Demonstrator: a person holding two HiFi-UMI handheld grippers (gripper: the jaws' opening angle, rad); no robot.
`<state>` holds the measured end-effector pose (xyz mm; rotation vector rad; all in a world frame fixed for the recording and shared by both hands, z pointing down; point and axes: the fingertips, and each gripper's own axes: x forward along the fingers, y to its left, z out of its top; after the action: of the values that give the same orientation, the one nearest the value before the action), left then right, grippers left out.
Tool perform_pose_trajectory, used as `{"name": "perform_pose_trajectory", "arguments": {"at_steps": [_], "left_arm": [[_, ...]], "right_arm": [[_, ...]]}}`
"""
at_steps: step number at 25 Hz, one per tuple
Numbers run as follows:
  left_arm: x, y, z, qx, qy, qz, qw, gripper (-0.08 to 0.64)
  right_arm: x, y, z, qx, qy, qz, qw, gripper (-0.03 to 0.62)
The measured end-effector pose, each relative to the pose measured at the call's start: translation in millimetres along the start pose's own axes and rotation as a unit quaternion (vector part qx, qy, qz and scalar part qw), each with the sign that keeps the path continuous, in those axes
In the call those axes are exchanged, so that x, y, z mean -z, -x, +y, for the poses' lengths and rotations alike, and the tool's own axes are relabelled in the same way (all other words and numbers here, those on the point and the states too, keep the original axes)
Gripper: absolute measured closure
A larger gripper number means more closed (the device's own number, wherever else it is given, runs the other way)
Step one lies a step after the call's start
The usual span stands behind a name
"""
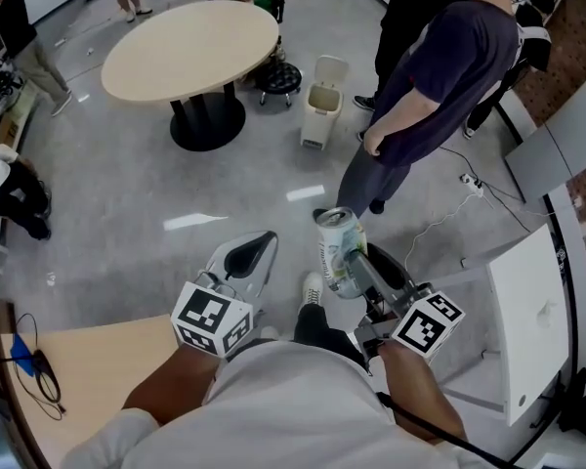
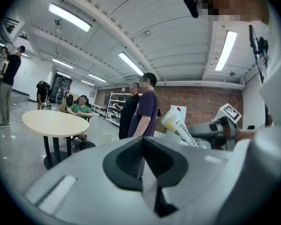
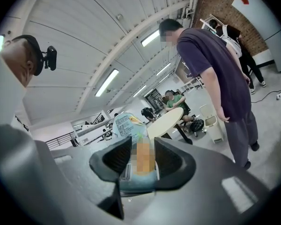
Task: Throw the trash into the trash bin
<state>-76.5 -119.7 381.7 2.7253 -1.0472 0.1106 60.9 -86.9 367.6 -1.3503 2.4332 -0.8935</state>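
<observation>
A pale green drink can (image 1: 336, 249) stands upright between the jaws of my right gripper (image 1: 350, 265), which is shut on it low over the floor. In the right gripper view the can (image 3: 127, 128) fills the gap between the black pads (image 3: 117, 157). My left gripper (image 1: 258, 248) hangs beside it to the left, shut with nothing in it; its pads (image 2: 131, 157) meet. From the left gripper view, the can (image 2: 177, 125) shows off to the right. The white trash bin (image 1: 322, 104) stands further ahead on the floor with its lid up, beside the round table.
A person in a dark purple shirt (image 1: 432, 86) stands just right of the bin. The round beige table (image 1: 190, 47) with a stool lies ahead left. A white cabinet (image 1: 528, 320) is at my right, a wooden desk (image 1: 88, 369) at lower left. A cable (image 1: 439, 225) trails on the floor.
</observation>
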Motion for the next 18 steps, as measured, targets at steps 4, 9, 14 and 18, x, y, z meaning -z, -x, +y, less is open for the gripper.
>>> {"name": "perform_pose_trajectory", "arguments": {"at_steps": [4, 9, 14, 18], "left_arm": [[-4.5, -11.2, 13.4, -0.011, -0.003, 0.005, 0.9999, 0.552], [-12.0, -34.1, 27.2, -0.015, -0.003, 0.004, 0.9999, 0.552], [-16.4, -61.1, 35.5, -0.013, -0.007, 0.007, 0.9999, 0.552], [-23.9, -86.5, 44.2, -0.014, -0.009, 0.005, 0.9998, 0.552]], "right_arm": [[-9.0, -14.6, -10.1, -0.006, -0.004, 0.002, 1.000, 0.443], [-24.5, -30.6, -27.9, -0.006, -0.004, 0.001, 1.000, 0.442], [-39.1, -46.3, -46.0, -0.011, -0.006, 0.003, 1.000, 0.442], [-54.8, -61.4, -59.0, -0.021, -0.002, 0.007, 1.000, 0.442]]}}
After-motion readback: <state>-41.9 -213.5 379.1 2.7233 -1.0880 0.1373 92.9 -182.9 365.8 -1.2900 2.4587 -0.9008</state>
